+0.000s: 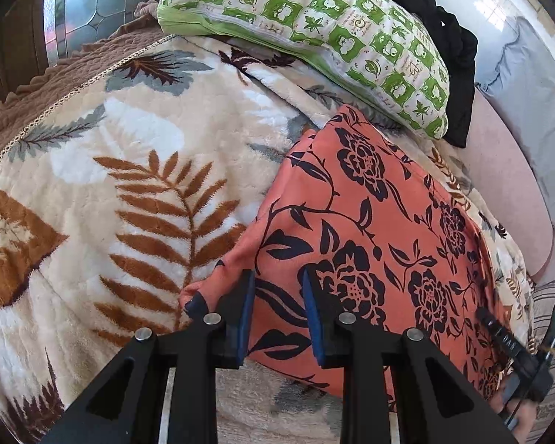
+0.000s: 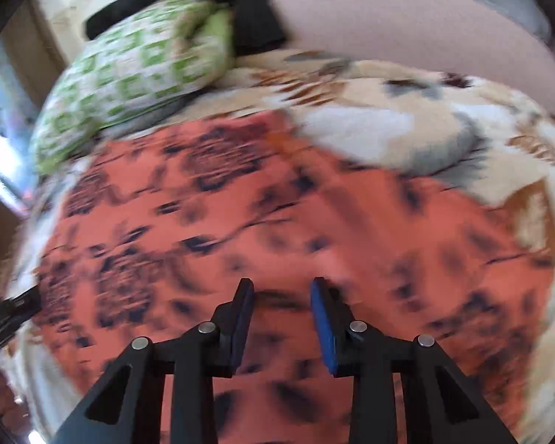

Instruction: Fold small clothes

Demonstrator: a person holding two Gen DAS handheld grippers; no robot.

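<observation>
With our left gripper (image 1: 278, 309) clamped on the orange floral garment (image 1: 370, 229) at its seven o'clock corner, our right gripper (image 2: 282, 318), jaws apart, risks snagging only one layer.

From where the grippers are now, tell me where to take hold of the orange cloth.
Grip the near left corner of the orange cloth, coming from its near edge. That corner lifts off the blanket as a loose flap, while the middle lies flat.
</observation>
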